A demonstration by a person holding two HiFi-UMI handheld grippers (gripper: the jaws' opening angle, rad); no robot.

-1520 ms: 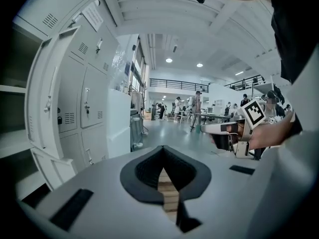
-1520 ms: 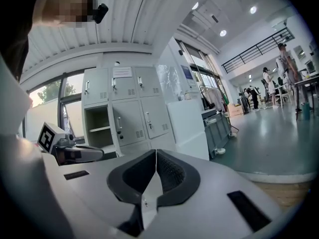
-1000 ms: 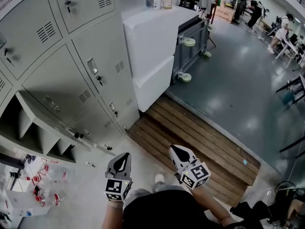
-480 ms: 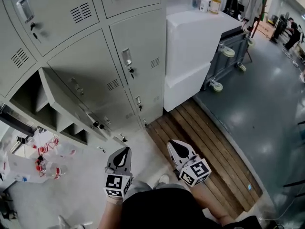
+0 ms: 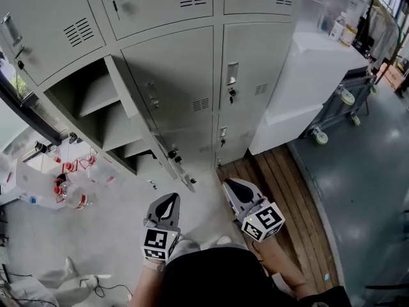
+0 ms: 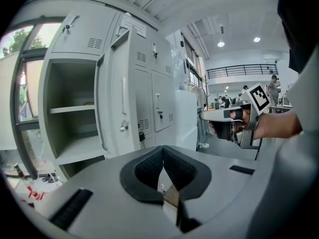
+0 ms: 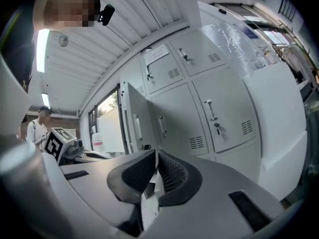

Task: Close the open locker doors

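Open locker door [image 5: 146, 123] ahead of left gripper [image 5: 170, 199], right gripper [image 5: 231, 186]; fingers [image 6: 149, 167] pressed together (empty).

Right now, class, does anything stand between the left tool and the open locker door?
Nothing visible does: only floor lies between the left tool and the open locker door.

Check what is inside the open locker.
The open locker shows a shelf and a bottom panel, with nothing clearly on either. Its swung-out door covers the right inner side, and the back is too dim to judge.
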